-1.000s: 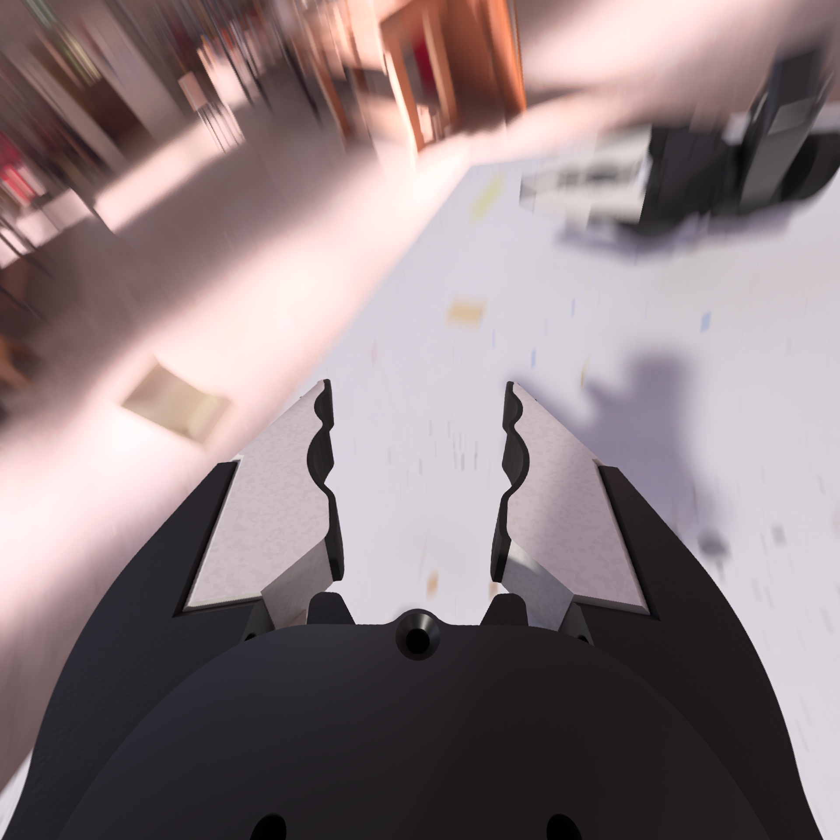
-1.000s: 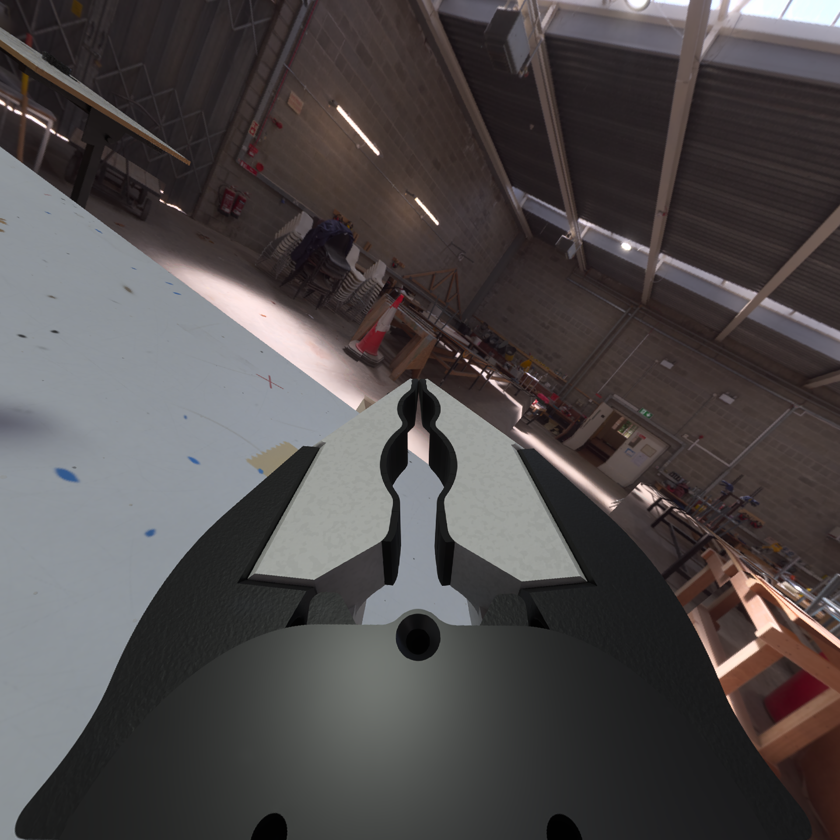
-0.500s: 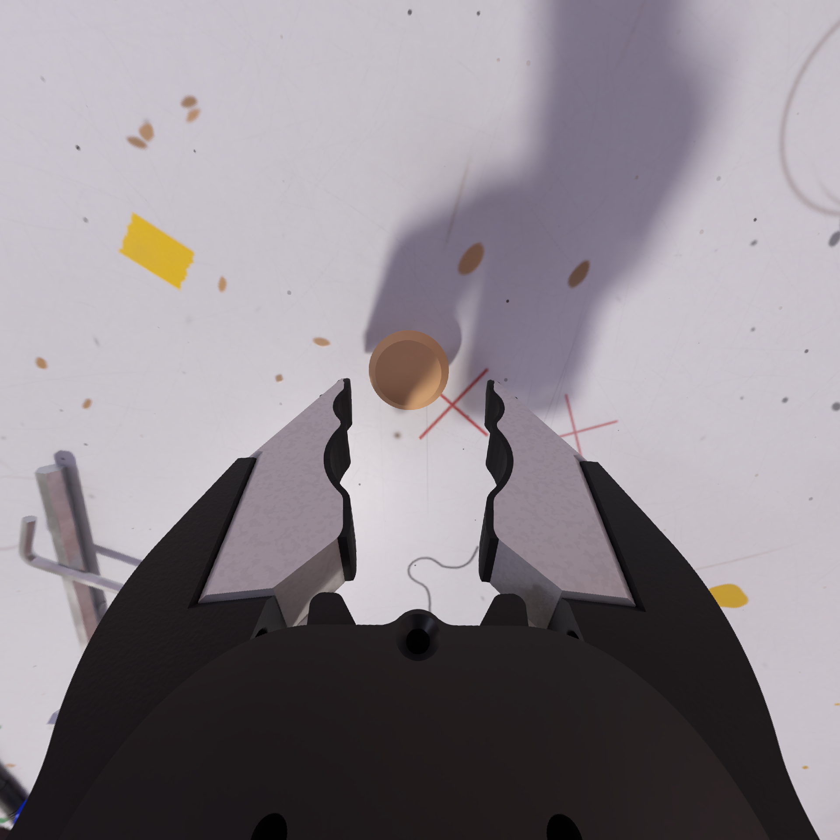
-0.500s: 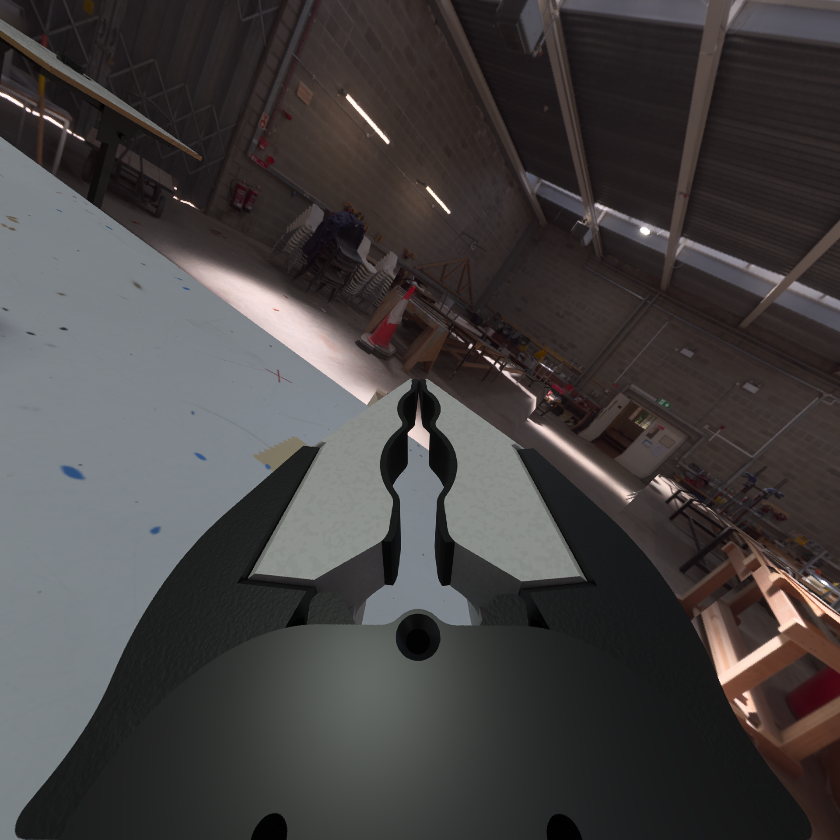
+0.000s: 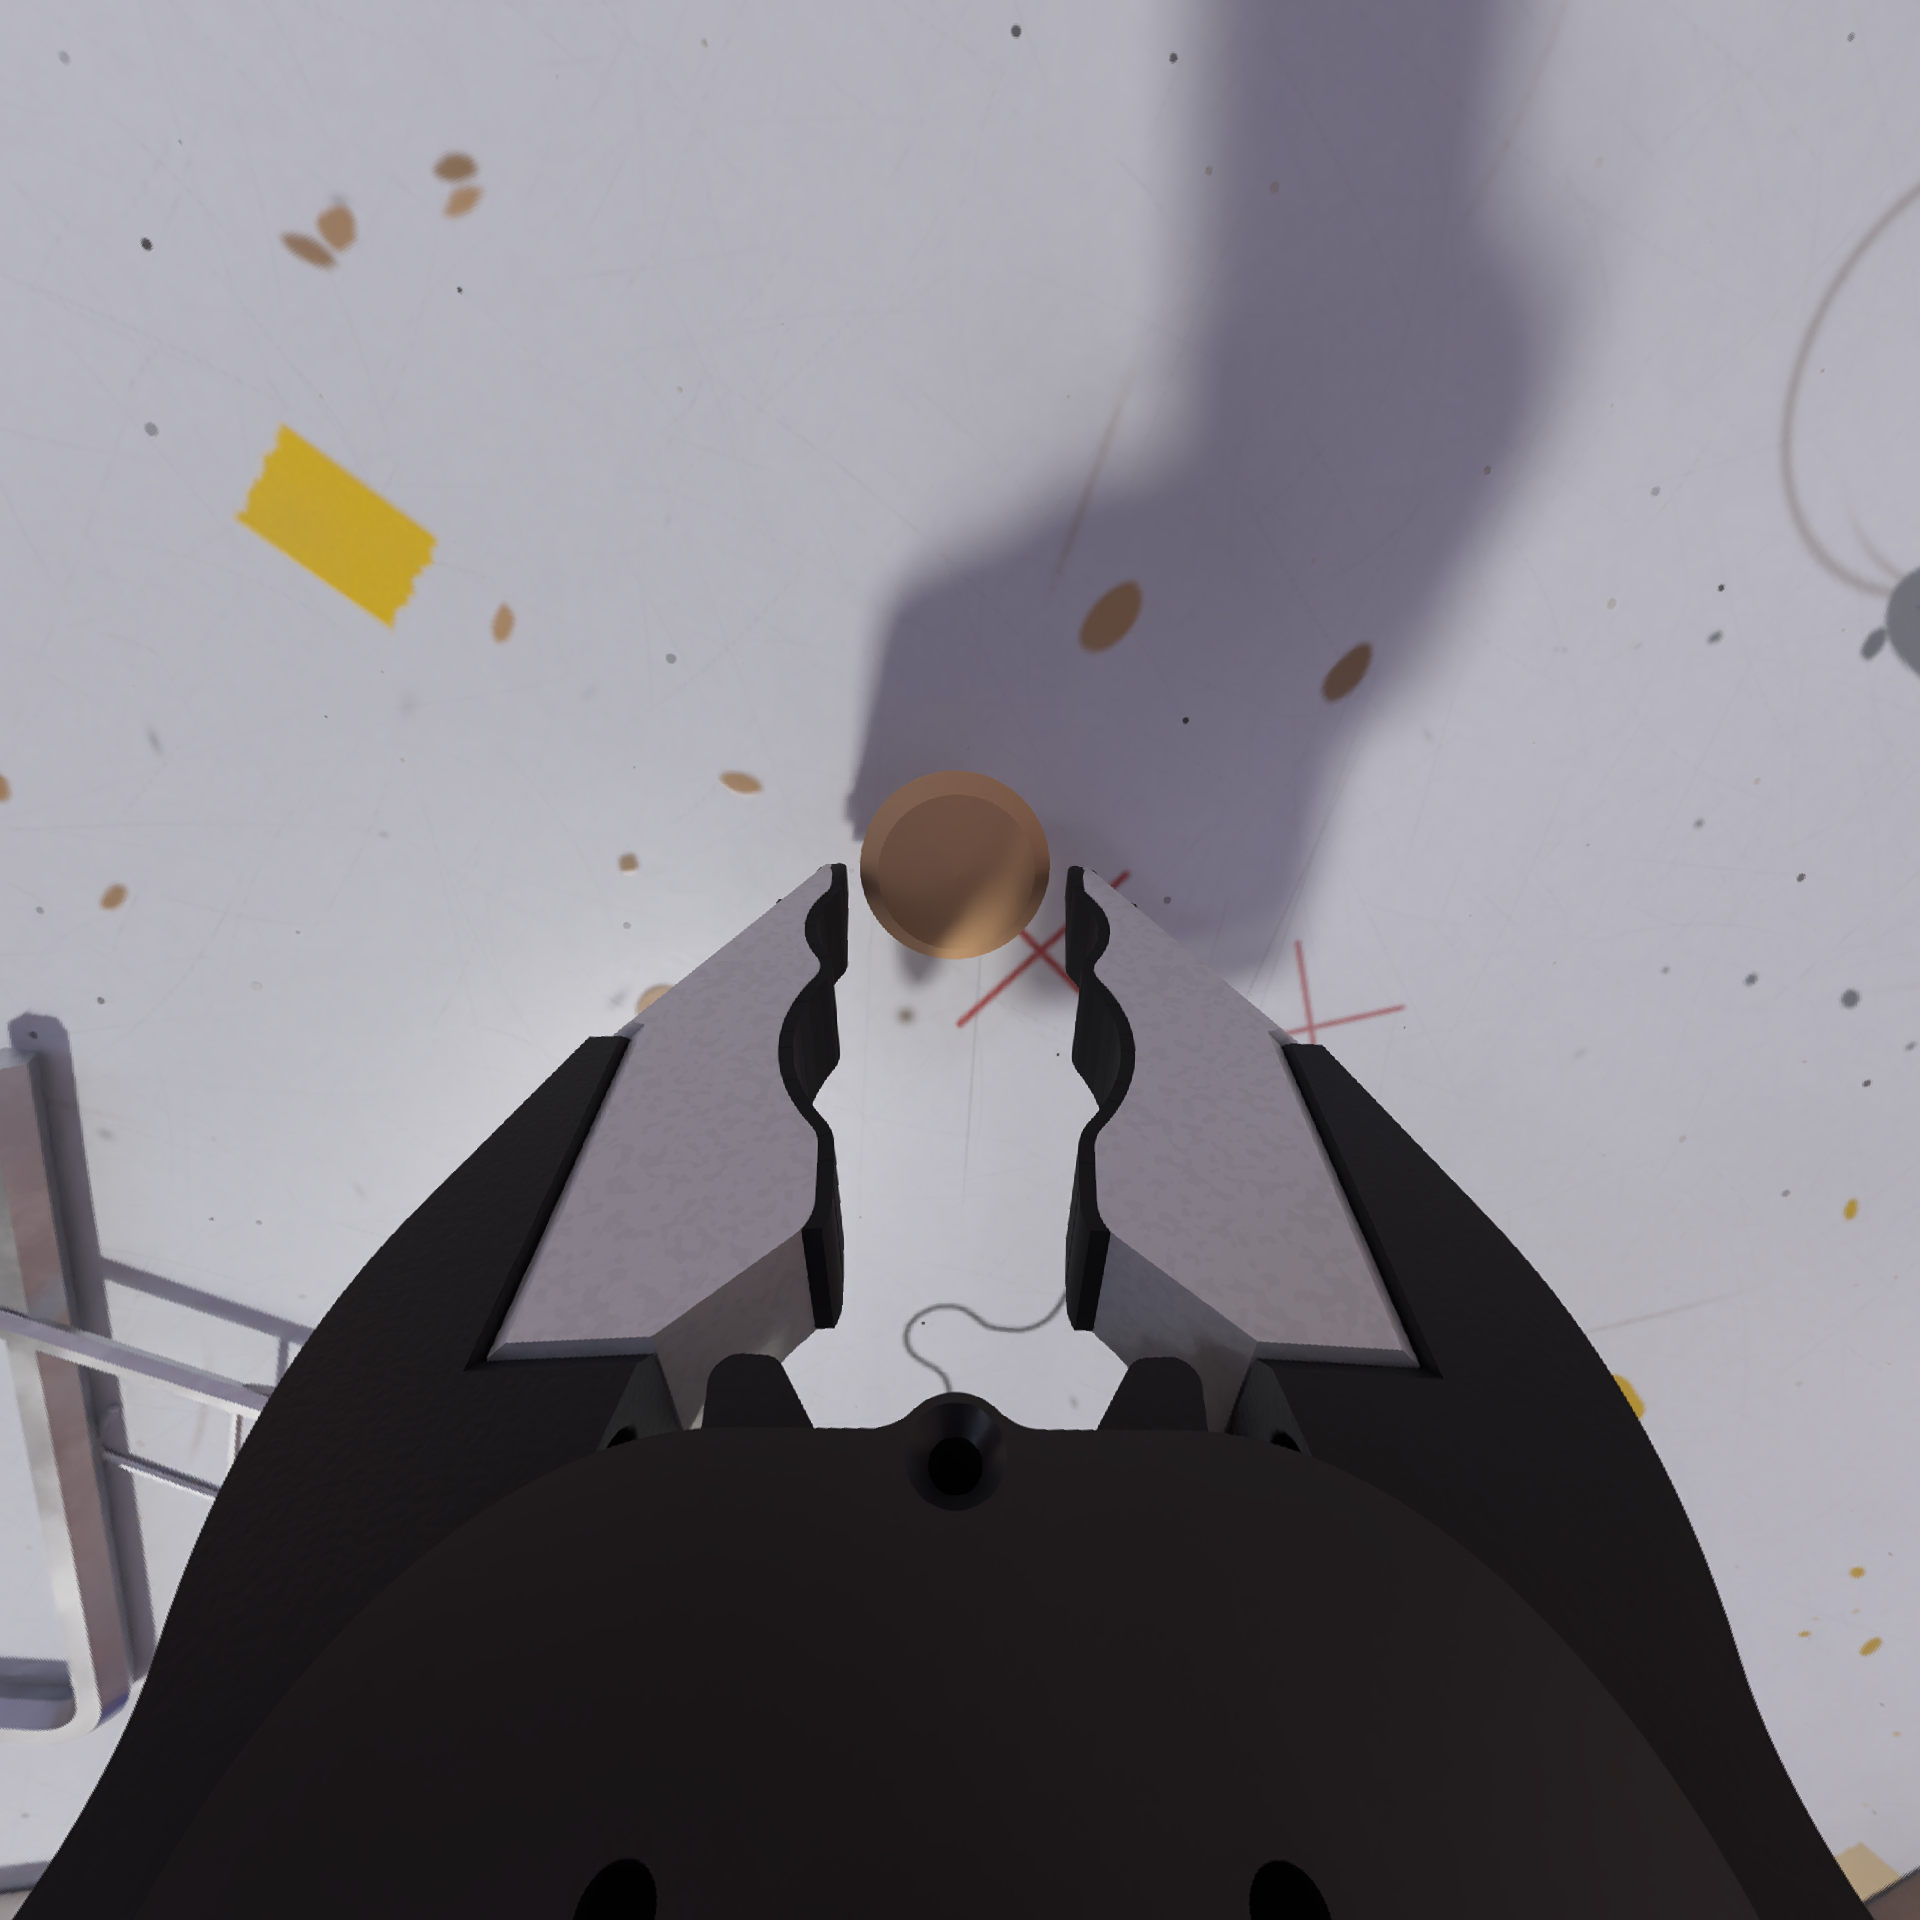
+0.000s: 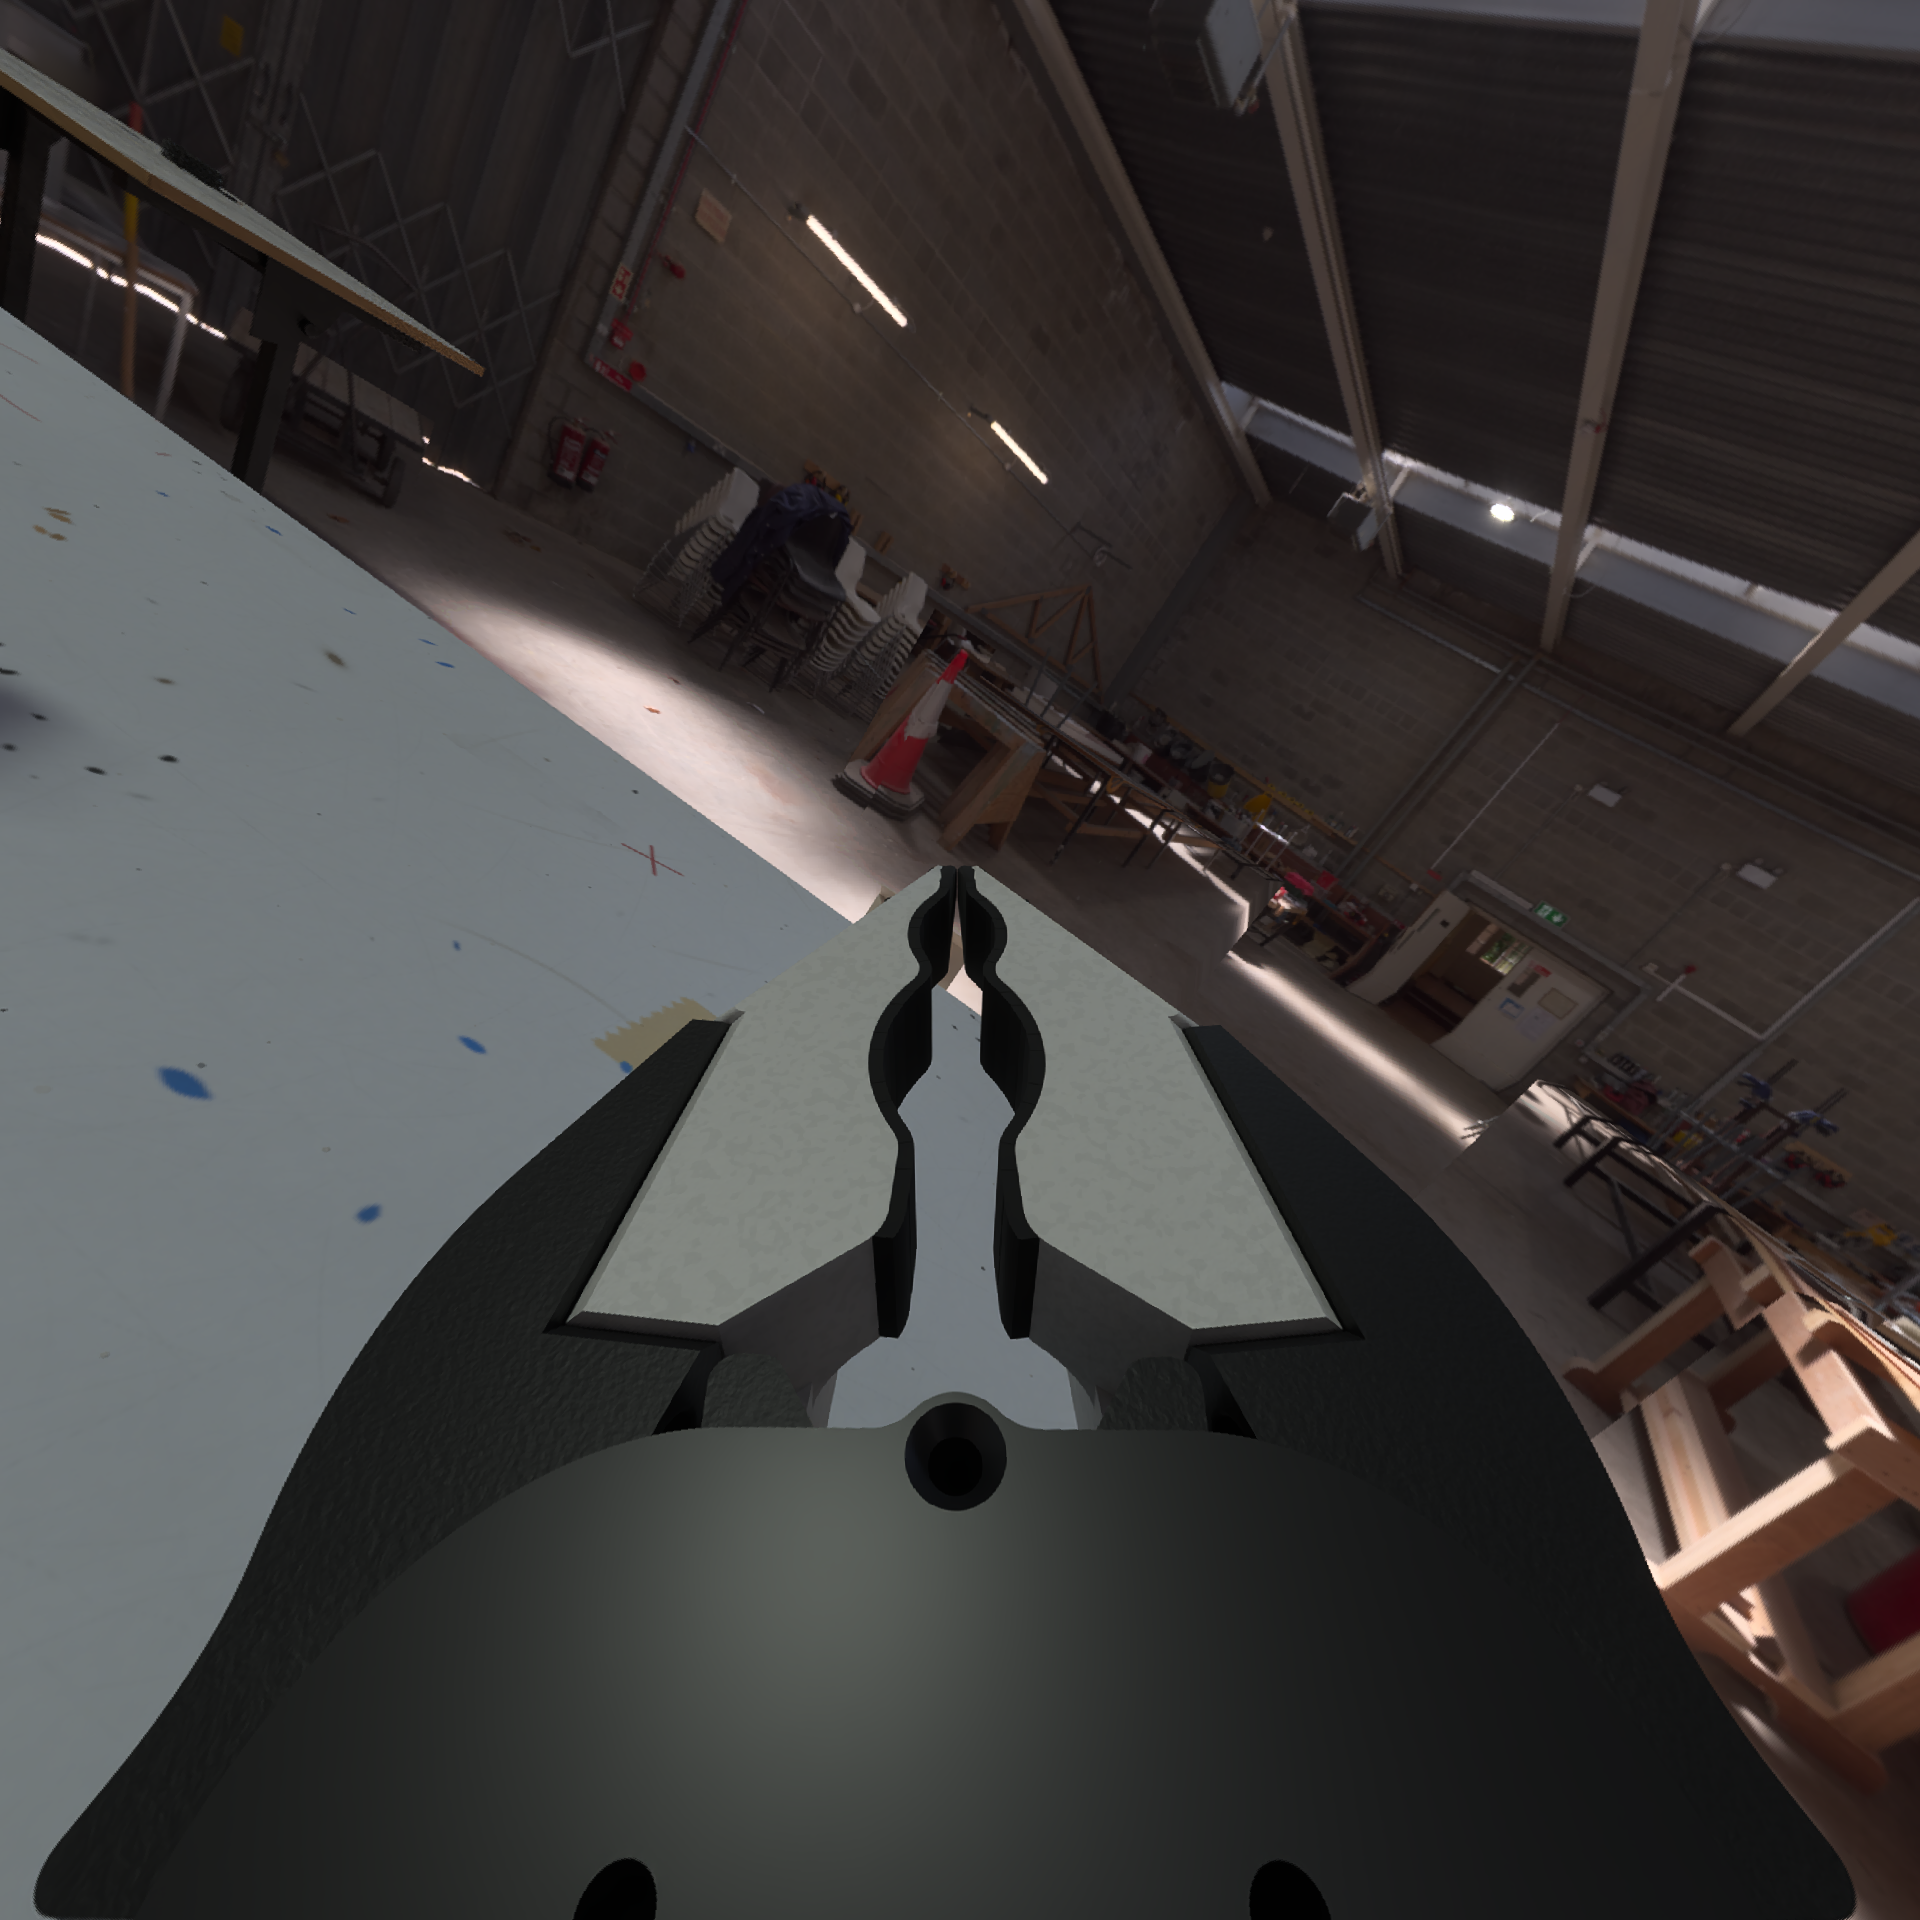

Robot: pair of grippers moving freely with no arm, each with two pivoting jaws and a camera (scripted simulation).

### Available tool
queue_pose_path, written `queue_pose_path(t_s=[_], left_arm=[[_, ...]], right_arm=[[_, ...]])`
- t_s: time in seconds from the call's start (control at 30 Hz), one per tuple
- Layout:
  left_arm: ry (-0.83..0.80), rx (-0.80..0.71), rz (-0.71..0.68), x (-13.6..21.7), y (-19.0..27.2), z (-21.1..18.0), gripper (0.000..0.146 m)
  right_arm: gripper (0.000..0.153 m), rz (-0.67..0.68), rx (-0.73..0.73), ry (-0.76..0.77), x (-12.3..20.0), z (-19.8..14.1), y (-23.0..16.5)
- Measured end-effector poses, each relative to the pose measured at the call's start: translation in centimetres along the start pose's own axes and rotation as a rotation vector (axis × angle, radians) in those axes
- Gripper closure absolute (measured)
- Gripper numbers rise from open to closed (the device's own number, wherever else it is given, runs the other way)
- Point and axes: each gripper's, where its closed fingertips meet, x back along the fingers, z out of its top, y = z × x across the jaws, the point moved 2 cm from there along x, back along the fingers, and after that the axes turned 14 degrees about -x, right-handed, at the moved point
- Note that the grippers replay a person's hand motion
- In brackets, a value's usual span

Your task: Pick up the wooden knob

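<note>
I have brought my left gripper (image 5: 956, 883) down and narrowed its spread jaws, so the wooden knob (image 5: 954, 864) now sits just between the tips with slim gaps either side, not yet pinched; I judge closing is next. Half a second ago it lay beyond wider tips. No table (image 5: 623, 416) edge shows near the knob; my right gripper (image 6: 956, 881) stays pressed together over the table's edge.
</note>
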Motion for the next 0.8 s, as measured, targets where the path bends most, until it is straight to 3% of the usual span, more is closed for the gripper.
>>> queue_pose_path(t_s=[0.2,0.3,0.43,0.5,0.6,0.8], left_arm=[[-0.005,-0.031,-0.003,-0.1,-0.1,-0.1,0.110],[0.024,-0.107,0.118,1.4,-0.8,0.9,0.110],[0.266,-0.222,0.372,7.3,-0.3,7.0,0.110],[0.385,-0.320,0.411,9.7,2.3,11.0,0.110],[0.454,-0.515,0.280,9.4,8.0,16.7,0.110],[0.322,-0.717,0.000,1.3,14.3,23.4,0.110]], right_arm=[[0.153,0.007,-0.005,-0.010,-0.1,-0.2,-0.1],[0.153,0.004,-0.002,-0.004,-0.1,-0.1,0.0],[0.153,-0.002,0.006,0.001,-0.2,0.0,-0.1],[0.153,-0.001,0.009,0.004,-0.2,0.1,-0.1],[0.153,-0.004,0.001,0.009,-0.1,0.1,0.0],[0.153,-0.011,-0.022,0.019,0.1,0.2,0.4]])
